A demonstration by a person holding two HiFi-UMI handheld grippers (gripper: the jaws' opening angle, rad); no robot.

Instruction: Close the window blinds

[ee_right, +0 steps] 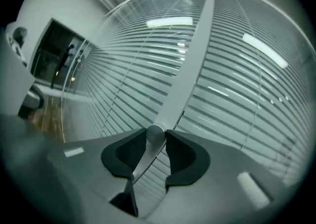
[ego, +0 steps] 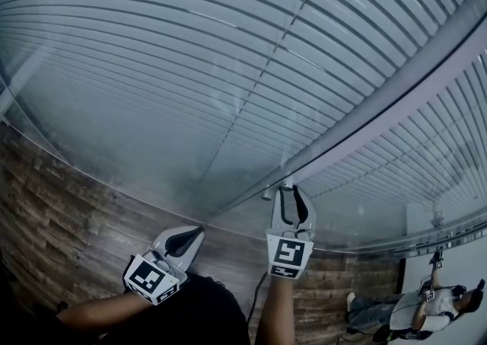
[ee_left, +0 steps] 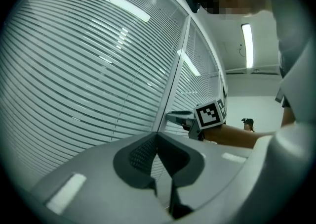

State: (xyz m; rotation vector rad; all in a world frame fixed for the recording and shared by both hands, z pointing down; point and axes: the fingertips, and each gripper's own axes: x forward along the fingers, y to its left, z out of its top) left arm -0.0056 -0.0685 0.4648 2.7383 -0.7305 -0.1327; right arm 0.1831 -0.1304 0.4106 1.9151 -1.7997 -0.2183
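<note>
Right gripper view: gripped blind rod (ee_right: 143, 158) slants down-left.

Wood planking (ego: 68, 214) btm-left; person (ego: 426, 309) btm-right; ceiling light (ee_left: 247, 45) lit.

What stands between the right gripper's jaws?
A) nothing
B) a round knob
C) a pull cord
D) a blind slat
B: in the right gripper view a round knob sits between the two dark pads, which touch its sides.
</note>
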